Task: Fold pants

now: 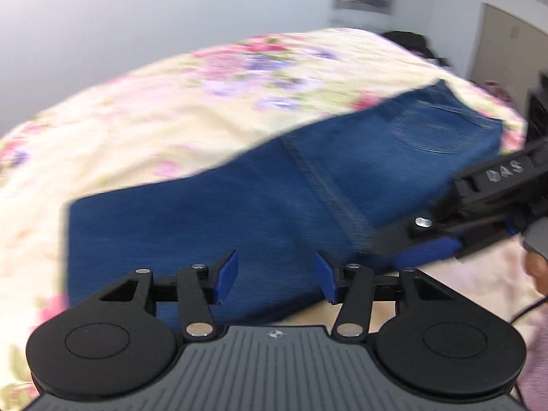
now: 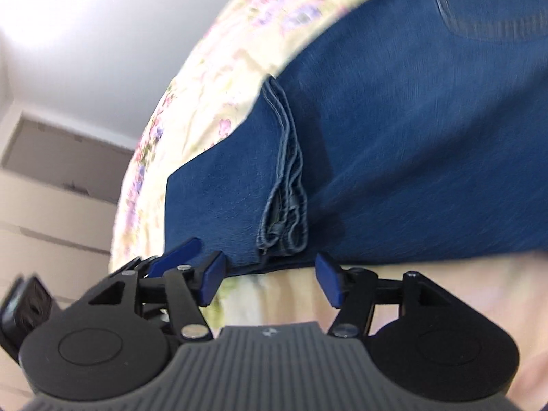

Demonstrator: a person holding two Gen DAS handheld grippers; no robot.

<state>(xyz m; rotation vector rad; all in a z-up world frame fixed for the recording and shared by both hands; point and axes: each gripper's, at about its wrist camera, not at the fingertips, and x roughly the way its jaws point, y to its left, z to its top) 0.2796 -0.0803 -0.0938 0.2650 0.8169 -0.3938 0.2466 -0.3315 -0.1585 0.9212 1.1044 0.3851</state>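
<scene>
Left wrist view: the left hand-held gripper (image 1: 275,277) sits at bottom centre, blue pads spread, nothing between them; it hangs over the near edge of the folded blue pants (image 1: 308,185). The pants lie on the floral bed (image 1: 171,109), running from lower left to upper right, back pocket at the far end. The right hand-held gripper (image 1: 424,251) enters from the right edge, just beside the pants' near edge. Bare bedcover fills the upper left. Right wrist view: the right hand-held gripper (image 2: 269,281) is spread and empty, the pants' hem just above it.
</scene>
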